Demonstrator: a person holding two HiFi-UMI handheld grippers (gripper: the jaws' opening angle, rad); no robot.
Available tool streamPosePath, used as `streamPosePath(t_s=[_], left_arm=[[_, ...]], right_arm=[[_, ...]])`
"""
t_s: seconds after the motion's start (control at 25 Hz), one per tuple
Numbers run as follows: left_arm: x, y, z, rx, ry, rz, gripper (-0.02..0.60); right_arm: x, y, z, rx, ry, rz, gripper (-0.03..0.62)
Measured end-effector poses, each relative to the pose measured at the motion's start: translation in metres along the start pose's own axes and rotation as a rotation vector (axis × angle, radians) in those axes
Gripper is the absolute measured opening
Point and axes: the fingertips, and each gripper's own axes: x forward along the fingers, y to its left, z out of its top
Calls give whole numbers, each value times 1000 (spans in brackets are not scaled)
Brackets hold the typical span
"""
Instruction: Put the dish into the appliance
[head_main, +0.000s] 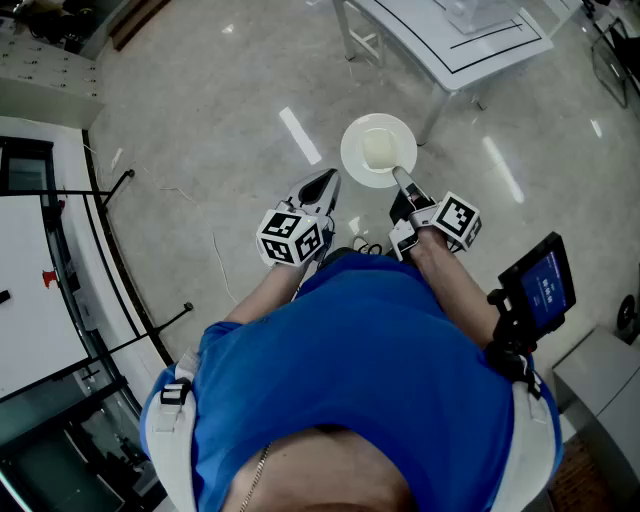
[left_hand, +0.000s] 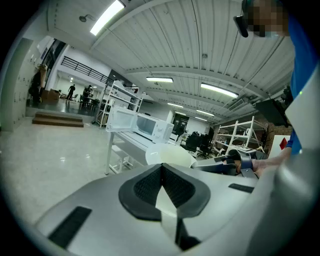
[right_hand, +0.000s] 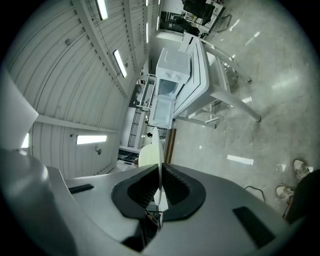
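- Your right gripper is clamped on the rim of the white plate. In the right gripper view the plate runs edge-on between the two pads.
- Your left gripper is closed with its pad tips touching and carries nothing. It hangs just beside the plate, apart from it.
- The plate is in the air over the bare floor, held out in front of you and resting on nothing.
- The microwave stands on the white table ahead, and its door looks swung open.
- Progress, as a judgement: the dish is in hand and the appliance appears ready, but the two are well apart.
- Left to do: carry the plate to the table, slide it into the cavity and release it; closing the door may follow.
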Motion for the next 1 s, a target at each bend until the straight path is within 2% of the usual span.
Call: streamPosePath(t_s=[1.0], left_arm=[[-2,0,-4,-48,-6,-3,5]], right_arm=[[1,10,4,-2,-18,27,11]])
